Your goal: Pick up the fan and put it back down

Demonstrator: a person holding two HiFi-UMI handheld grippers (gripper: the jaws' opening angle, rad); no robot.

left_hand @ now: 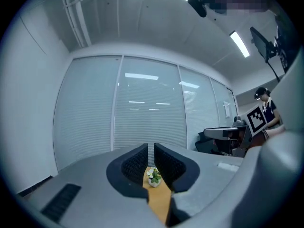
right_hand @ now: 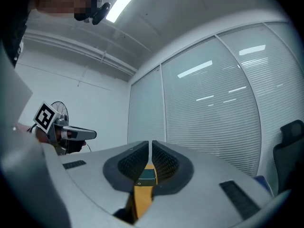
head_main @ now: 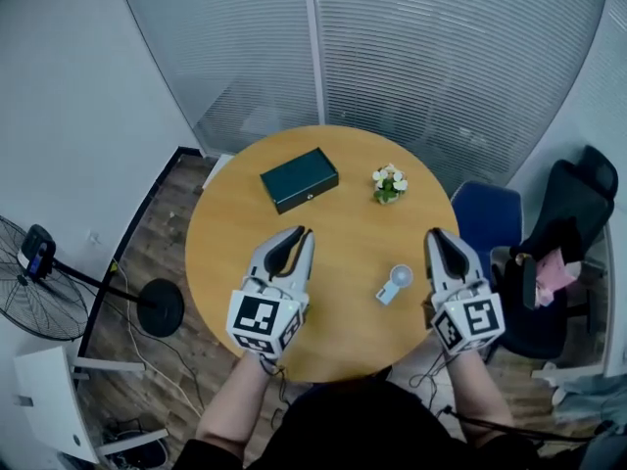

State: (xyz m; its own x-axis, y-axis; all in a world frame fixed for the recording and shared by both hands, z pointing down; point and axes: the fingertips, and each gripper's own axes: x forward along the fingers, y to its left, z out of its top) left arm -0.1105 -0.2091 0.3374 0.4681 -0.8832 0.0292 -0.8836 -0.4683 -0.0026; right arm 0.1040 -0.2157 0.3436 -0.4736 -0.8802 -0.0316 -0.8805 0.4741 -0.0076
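Head view: fan (head_main: 396, 283) on table (head_main: 328, 262)

I am looking down on the table (head_main: 235, 225) and placing everything against it. The box (head_main: 299, 178) is lying on its far part, left of centre. The flower pot (head_main: 389, 184) is standing right of the box, apart from it. The small fan (head_main: 395, 283) is lying on the near right part, between the left gripper (head_main: 302, 233) and the right gripper (head_main: 434, 235). A standing fan (head_main: 29, 282) is sitting on the floor to the table's left. A chair (head_main: 487, 218) is sitting just to its right.
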